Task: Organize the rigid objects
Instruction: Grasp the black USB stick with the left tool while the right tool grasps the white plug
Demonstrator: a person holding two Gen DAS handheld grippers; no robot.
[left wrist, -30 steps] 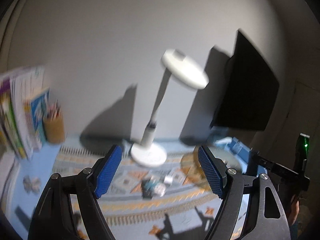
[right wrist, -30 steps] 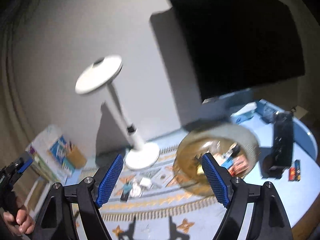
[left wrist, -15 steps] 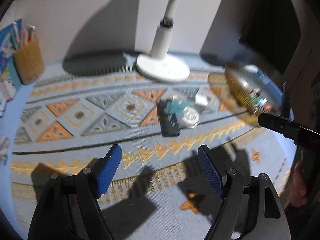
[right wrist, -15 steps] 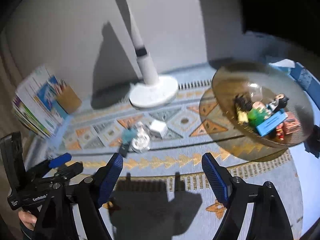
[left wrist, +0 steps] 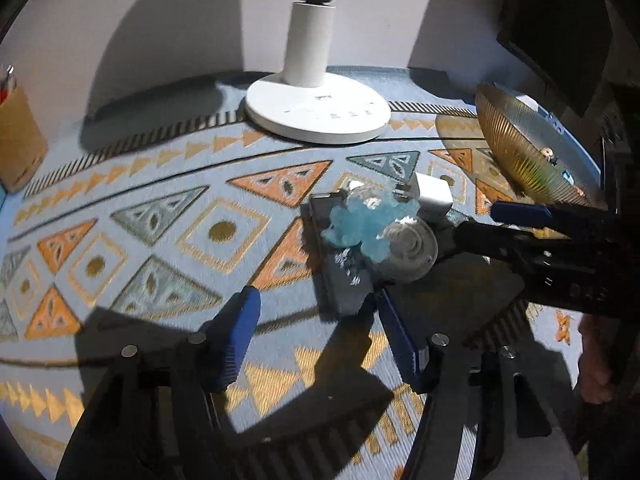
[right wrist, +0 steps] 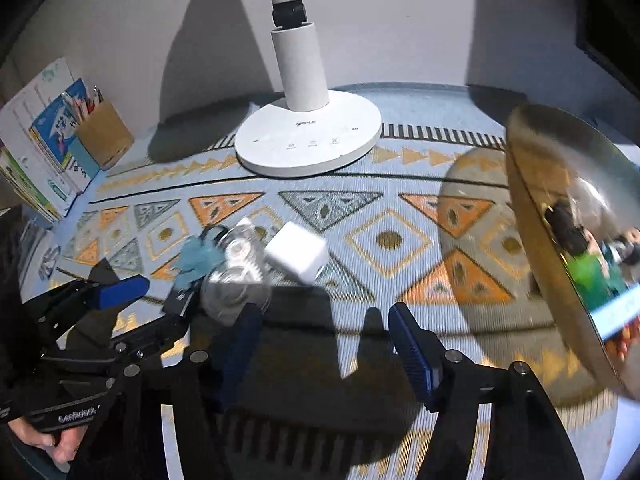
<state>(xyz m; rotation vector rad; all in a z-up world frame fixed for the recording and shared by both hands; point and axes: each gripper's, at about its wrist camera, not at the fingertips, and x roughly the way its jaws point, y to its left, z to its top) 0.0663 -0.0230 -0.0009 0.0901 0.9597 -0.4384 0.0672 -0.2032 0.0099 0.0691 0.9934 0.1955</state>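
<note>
A patterned blue mat (right wrist: 360, 208) covers the desk; one white lamp base (right wrist: 308, 140) reads "OPPLE", one amber glass bowl (right wrist: 532, 240) sits at right holding small toys. Four jumbled items lie mid-mat: dark flat case (left wrist: 340, 276), clear round disc (left wrist: 408, 252), white cube (right wrist: 296, 256), pale-blue clump (left wrist: 364, 224). Left gripper (left wrist: 316, 336) and right gripper (right wrist: 324, 340), jaws closing, hover empty beside them
</note>
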